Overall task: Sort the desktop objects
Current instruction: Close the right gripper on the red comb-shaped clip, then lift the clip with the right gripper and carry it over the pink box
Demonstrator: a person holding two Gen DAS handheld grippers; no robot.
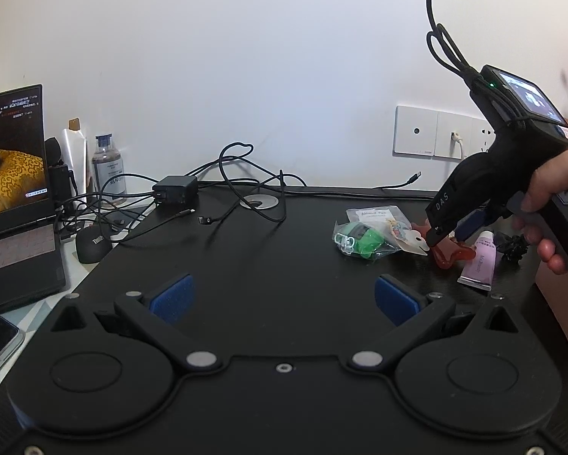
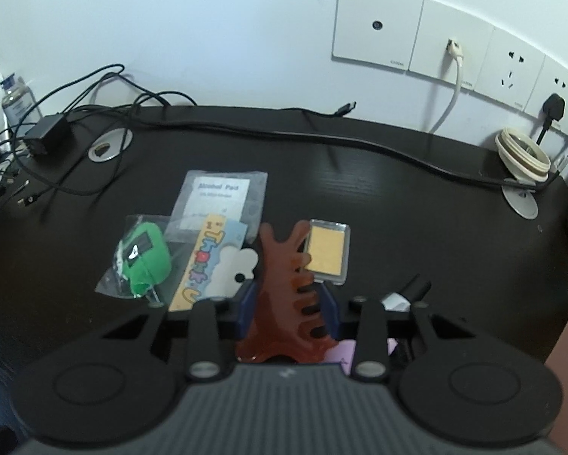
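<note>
Amber hair claw (image 2: 284, 295) between right tongs (image 2: 285, 303)

I am looking at a home desk or small office corner. The black desk (image 2: 359, 174) stands against a white wall; behind it sit white wall sockets (image 2: 435, 45) (one with a plug in). At the desk's left edge an open laptop (image 1: 14, 189) plays video, with a charger brick (image 1: 175, 189) and tangled cables (image 1: 227, 185) beside it.

Right gripper (image 2: 285, 311) jaws seemingly clamped; left gripper (image 1: 284, 295) jaws wide.
</note>
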